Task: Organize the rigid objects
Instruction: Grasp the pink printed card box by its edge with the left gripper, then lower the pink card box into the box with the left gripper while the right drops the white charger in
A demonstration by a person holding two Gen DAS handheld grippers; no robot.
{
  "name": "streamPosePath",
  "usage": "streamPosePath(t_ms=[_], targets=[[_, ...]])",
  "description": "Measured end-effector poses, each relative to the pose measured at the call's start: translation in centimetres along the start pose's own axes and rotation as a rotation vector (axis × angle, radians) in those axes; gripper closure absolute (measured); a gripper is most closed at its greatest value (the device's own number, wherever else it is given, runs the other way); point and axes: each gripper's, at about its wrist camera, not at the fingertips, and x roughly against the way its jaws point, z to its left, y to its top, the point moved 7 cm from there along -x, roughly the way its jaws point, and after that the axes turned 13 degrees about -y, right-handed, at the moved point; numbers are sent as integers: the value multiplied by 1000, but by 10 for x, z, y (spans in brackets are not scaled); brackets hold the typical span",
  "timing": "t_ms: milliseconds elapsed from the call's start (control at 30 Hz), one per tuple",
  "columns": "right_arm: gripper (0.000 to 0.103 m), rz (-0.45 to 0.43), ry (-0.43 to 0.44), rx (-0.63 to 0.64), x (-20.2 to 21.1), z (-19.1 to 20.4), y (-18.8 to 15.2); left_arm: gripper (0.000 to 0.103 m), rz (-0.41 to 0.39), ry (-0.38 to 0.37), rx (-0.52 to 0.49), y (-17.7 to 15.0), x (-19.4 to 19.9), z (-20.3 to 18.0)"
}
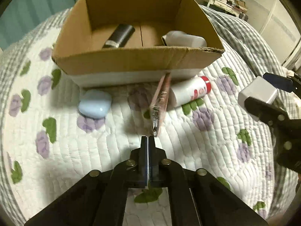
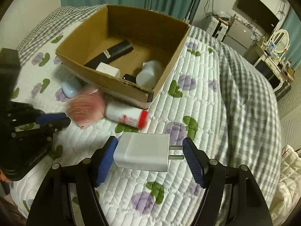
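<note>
Your left tongs (image 1: 148,138) are pressed together with nothing between them, hovering over the quilted bed (image 1: 188,160). Just beyond their tips a thin pink case (image 1: 160,101) stands on edge, blurred, its far end touching the near wall of the cardboard box (image 1: 131,60). A white tube with a red cap (image 1: 191,91) lies just right of the pink case, against the box. A pale blue pebble-shaped case (image 1: 95,103) lies left of the pink one, near the box wall.

Your right tongs (image 2: 150,148) are spread wide around a white charger (image 2: 143,151); its body touches the left finger, its prongs point toward the right finger, and whether they touch it you cannot tell. The charger sits near and right of the box.

Inside the box: a black cylinder (image 2: 112,53), a small white block (image 2: 108,69), a white bottle (image 2: 148,74).
</note>
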Motion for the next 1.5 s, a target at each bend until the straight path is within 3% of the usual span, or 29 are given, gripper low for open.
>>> streamPosePath(t_ms=[167, 233, 300, 333, 367, 500, 567, 600, 633, 833, 1133, 1500], targets=[[32, -16, -11, -8, 16, -2, 0, 102, -47, -54, -46, 3, 11, -2], [32, -21, -15, -10, 18, -3, 1, 98, -91, -14, -75, 11, 15, -3], [32, -25, -18, -12, 18, -5, 2, 79, -92, 8, -85, 20, 12, 2], [32, -24, -18, -16, 17, -5, 2, 54, -92, 10, -82, 23, 10, 3], [32, -22, -15, -18, 15, -6, 2, 39, -109, 8, -86, 27, 8, 3], [32, -16, -3, -22, 7, -8, 0, 40, -127, 38, -130, 44, -6, 7], [32, -5, 5, -30, 0, -9, -3, 56, -114, 20, -142, 48, -10, 8], [32, 0, 10, -33, -3, -10, -4, 74, -102, 20, -149, 50, -14, 8], [32, 7, 13, -37, -8, -12, -6, 81, -90, 13, -153, 51, -17, 8], [32, 32, 20, -54, -24, -18, -13, 92, -83, -38, -163, 52, -16, 3], [32, -16, 7, -65, 4, -23, 0, 93, -134, 16, -169, 50, 32, -2], [32, -211, -16, -82, 93, -30, 62, 93, -354, 52, -221, 98, 140, -7]])
